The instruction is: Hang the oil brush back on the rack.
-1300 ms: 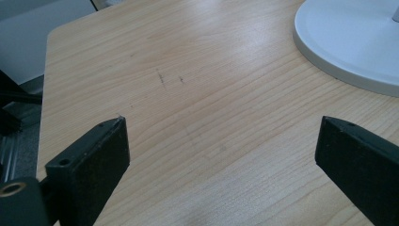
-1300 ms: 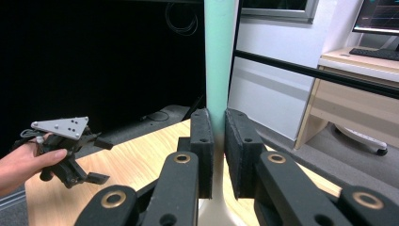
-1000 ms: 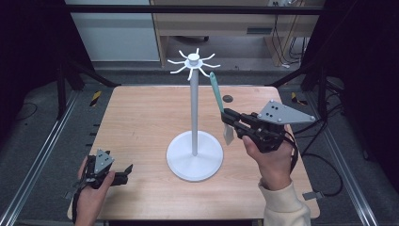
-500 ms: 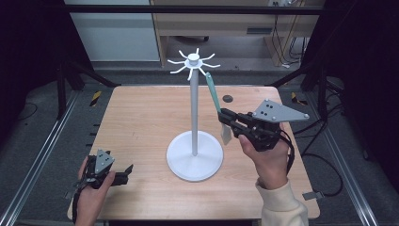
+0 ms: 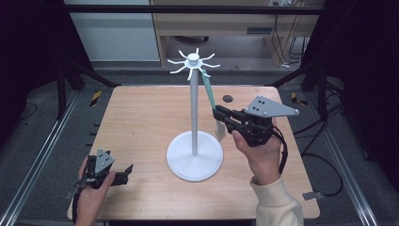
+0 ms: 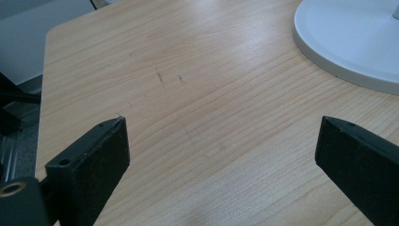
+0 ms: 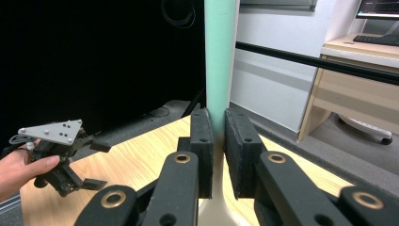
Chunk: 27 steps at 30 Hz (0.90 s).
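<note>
Teal-handled utensil (image 5: 210,98), one, clamped between right gripper (image 5: 219,113) fingers, top end at arm of white rack (image 5: 194,141), one, centre of wooden surface (image 5: 136,122). Whether hooked: cannot tell. Step judged: hanging utensil. Next move calls for seating it on arm, then letting go. Left gripper (image 5: 126,171) fingers wide, empty, low at near-left corner.

I see a light wood-grain surface (image 5: 141,117) with rounded corners. On it, just toward five o'clock from its middle, sits the round white base (image 5: 195,161) of a tall white stand. Toward two o'clock lies a small dark round spot (image 5: 228,98) near the far edge.
</note>
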Tool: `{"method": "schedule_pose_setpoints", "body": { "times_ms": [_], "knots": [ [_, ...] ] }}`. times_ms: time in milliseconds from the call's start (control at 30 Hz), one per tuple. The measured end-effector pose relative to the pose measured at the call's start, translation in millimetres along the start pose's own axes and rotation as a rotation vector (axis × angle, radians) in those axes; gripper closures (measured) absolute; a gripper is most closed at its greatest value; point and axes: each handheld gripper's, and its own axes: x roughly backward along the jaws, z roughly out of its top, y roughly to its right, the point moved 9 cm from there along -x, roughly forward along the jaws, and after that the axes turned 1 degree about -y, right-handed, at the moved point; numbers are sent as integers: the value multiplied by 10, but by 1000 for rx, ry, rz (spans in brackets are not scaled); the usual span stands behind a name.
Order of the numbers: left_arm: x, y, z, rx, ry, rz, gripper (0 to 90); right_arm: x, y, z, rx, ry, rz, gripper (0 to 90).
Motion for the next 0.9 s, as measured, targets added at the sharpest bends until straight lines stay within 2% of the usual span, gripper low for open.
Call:
{"method": "schedule_pose_setpoints", "body": {
  "times_ms": [300,900],
  "knots": [
    [-1,4,2,-1,1,0,31,-31,-4,-7,-4,3,-8,821],
    [6,-18,-4,8,2,3,31,-206,20,-15,-13,1,-22,819]
  ]
}}
